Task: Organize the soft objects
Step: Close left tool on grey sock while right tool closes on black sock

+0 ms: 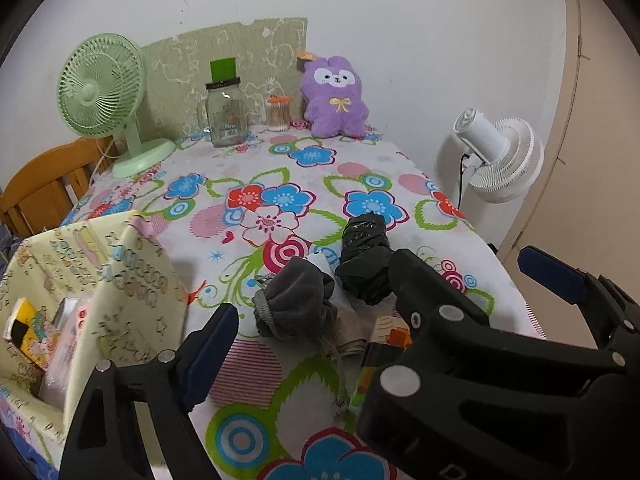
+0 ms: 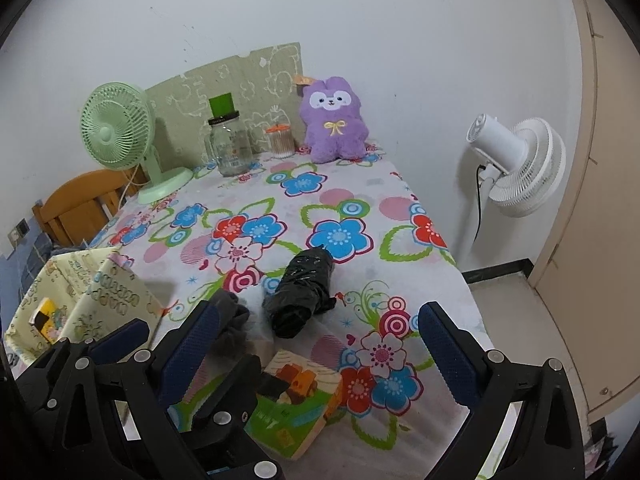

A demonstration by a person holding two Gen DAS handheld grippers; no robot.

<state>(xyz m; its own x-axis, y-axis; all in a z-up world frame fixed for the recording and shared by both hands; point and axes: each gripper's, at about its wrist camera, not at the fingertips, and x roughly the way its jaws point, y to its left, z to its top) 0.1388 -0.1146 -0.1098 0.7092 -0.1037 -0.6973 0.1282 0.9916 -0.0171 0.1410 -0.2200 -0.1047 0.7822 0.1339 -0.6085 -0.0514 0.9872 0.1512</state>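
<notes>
- Black plastic-wrapped bundle (image 2: 301, 293) lying flat on the flowered tablecloth (image 2: 360, 184), near the front middle; long axis running from the near-left end up to the far-right end, far end resting on a blue flower.
- Grey drawstring pouch (image 1: 294, 302) crumpled just left of the bundle, cord trailing toward the near table edge; no clear long axis.
- Purple plush rabbit (image 2: 334, 120) sitting upright at the far edge, leaning on the wall, face toward the cameras, a yellow bow on its chest.
- Small printed box (image 2: 298, 404) lying flat at the near edge, green side with lettering too small to read.
- Cream fabric bin (image 1: 132, 280) at the left table edge, open at the top, printed with cartoon figures and letters that cannot be made out; inside, a yellow-and-black packet (image 1: 20, 326) and a clear wrapped pack.
- Glass jar (image 1: 225, 114) with a dark lid standing upright at the back, seemingly empty, label unreadable; a green card behind it.
- Small clear tub with an orange lid (image 1: 279, 114) beside the jar, filled with thin sticks.
- Green desk fan (image 1: 104, 92) at the back left; white fan (image 2: 516, 160) on a stand beyond the right table edge.
- Left gripper (image 1: 312, 304) spread wide above the pouch and bundle, gripping nothing.
- Right gripper (image 2: 320, 344) likewise spread wide above the box and bundle, nothing between the blue pads (image 2: 448, 356).
</notes>
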